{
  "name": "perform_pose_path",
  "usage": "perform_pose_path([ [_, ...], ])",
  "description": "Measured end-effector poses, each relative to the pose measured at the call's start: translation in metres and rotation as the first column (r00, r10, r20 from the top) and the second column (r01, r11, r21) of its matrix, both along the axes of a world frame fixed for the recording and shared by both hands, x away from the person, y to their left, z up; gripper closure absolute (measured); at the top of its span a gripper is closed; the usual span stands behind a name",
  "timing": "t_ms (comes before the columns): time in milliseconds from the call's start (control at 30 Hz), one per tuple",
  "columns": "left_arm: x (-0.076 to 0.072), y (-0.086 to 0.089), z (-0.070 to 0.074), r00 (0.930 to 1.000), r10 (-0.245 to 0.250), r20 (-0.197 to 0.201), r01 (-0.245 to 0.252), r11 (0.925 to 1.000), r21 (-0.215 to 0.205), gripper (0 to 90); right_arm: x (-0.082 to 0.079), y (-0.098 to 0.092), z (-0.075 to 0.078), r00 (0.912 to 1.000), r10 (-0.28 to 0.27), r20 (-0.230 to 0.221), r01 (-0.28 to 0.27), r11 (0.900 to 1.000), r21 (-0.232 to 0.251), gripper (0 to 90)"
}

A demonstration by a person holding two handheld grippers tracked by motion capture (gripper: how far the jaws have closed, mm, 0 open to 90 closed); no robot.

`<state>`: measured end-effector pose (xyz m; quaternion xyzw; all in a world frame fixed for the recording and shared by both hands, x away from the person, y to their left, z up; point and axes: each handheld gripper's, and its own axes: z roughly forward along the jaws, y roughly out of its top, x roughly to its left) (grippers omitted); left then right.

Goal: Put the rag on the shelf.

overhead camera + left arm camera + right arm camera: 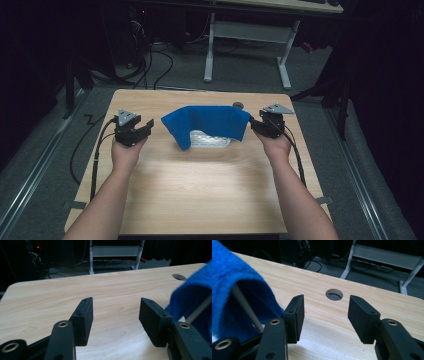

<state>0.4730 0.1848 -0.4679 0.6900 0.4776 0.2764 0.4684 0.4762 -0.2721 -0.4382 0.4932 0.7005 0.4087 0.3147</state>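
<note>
A blue cloth (207,124) is draped over a white rack-like object (209,138) at the middle of the wooden table (200,190). My left gripper (141,126) sits left of the cloth, held in a hand, its jaws open with nothing between them. In the left gripper view the cloth (193,298) hangs at the right, beside the open left gripper (115,320). My right gripper (255,125) is at the cloth's right edge, also open and empty. In the right gripper view the cloth (234,292) covers a white rod (245,307) left of the right gripper (324,316).
A round cable hole (238,105) lies in the table behind the cloth, and the same hole (334,294) shows ahead of the right jaws. A white desk frame (247,47) and cables (150,60) stand on the floor beyond the table. Black cables trail from both grippers.
</note>
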Motion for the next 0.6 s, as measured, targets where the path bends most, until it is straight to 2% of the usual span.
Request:
perform_pose_path([
  [67,-0.005,-0.001,-0.003,0.9999,-0.011,-0.005,0.011,0.9999,0.004,45.4,-0.005,-0.003,-0.001,0.9998,-0.009,0.016,0.009,1.000,0.003,47.6],
  [167,-0.013,-0.001,-0.007,0.9997,-0.024,-0.009,0.024,0.9997,0.003,45.5,-0.012,-0.008,-0.002,1.0000,-0.001,-0.002,0.001,1.000,-0.005,46.1],
  [233,-0.020,-0.002,-0.009,0.9996,-0.028,-0.004,0.028,0.9996,0.004,45.7,-0.020,-0.010,-0.003,0.9997,0.003,0.025,-0.003,1.000,-0.004,46.1],
  [333,-0.034,-0.003,-0.011,0.9989,-0.046,-0.004,0.046,0.9989,0.002,45.7,-0.031,-0.011,-0.001,0.9997,0.020,0.013,-0.020,1.000,-0.015,44.1],
  [400,-0.043,-0.003,-0.012,0.9984,-0.055,-0.005,0.055,0.9985,0.000,45.2,-0.042,-0.011,-0.001,0.9983,0.031,0.049,-0.031,0.999,-0.011,44.3],
  [500,-0.058,-0.003,-0.015,0.9973,-0.071,-0.019,0.071,0.9974,-0.009,43.5,-0.058,-0.009,-0.003,0.9969,0.051,0.060,-0.050,0.999,-0.013,43.7],
  [567,-0.070,-0.004,-0.017,0.9960,-0.086,-0.023,0.086,0.9963,0.004,42.9,-0.067,-0.007,-0.003,0.9968,0.075,0.028,-0.075,0.997,-0.030,42.0],
  [600,-0.078,-0.004,-0.019,0.9955,-0.093,-0.018,0.094,0.9955,0.013,42.7,-0.073,-0.006,-0.004,0.9956,0.089,0.030,-0.087,0.995,-0.045,42.2],
])
